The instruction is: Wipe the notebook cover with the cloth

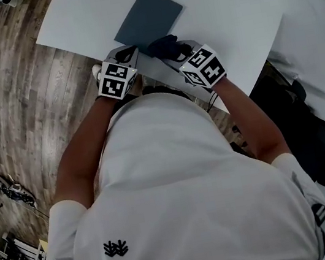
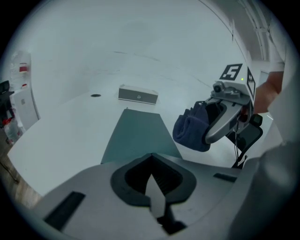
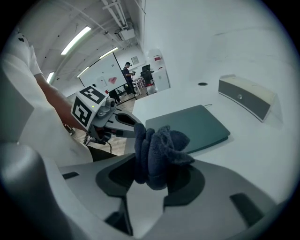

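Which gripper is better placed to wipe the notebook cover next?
The right gripper: it already holds the cloth, close to the notebook. The left gripper is shut and empty.

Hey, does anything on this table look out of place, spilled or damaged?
Nothing stands out. The notebook lies closed and flat on the table, with no spill or damage visible. The cloth is bunched in the right gripper, off the cover; the left gripper is shut and empty.

White short-sleeved shirt [image 1: 182, 204], small dark logo [image 1: 115, 248]; grey left claw [image 1: 127, 53] and right claw [image 1: 174, 49] bear black-and-white marker cubes [image 1: 117, 80].
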